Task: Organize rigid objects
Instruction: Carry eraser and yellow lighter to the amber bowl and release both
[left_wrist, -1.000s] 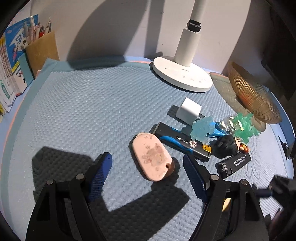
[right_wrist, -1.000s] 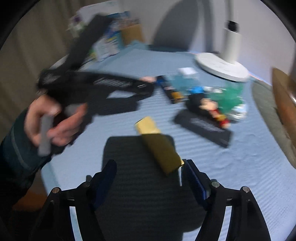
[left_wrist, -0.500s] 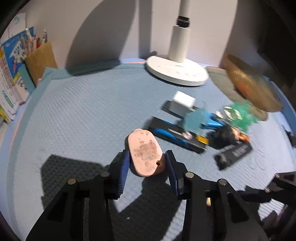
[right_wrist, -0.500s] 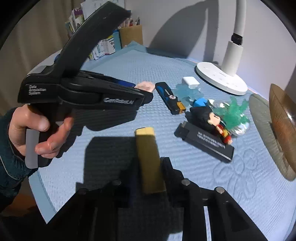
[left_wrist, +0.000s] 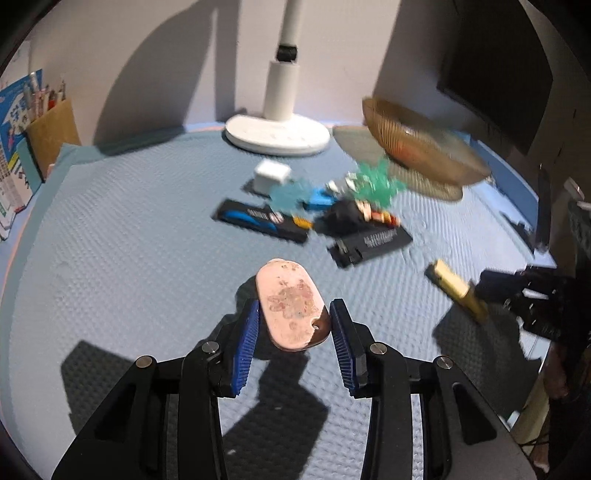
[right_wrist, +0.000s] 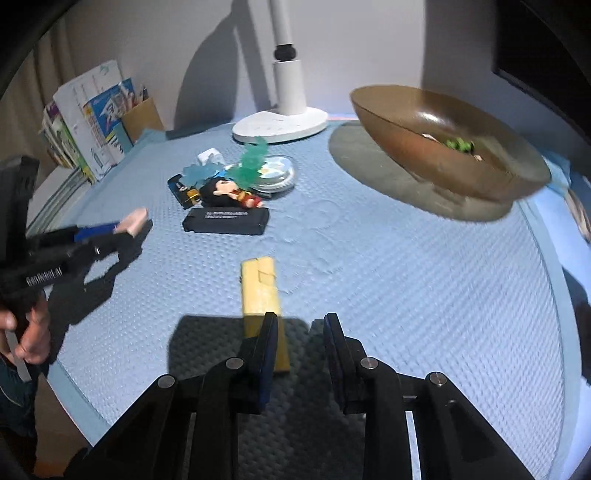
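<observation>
My left gripper is shut on a pink oval case and holds it above the blue mat; it also shows in the right wrist view. My right gripper is shut on a yellow-gold bar, lifted off the mat; the bar sits against the left finger, with a gap to the right finger. The bar also shows in the left wrist view. A brown oval bowl stands at the back right.
On the mat lie a black-and-blue utility knife, a black box, a toy figure with green plastic pieces, a clear disc and a white charger. A white lamp base and books stand behind.
Both grippers closed on their objects and lifted them: the left on the pink case, the right on the yellow bar. Both views have swung toward the bowl.
</observation>
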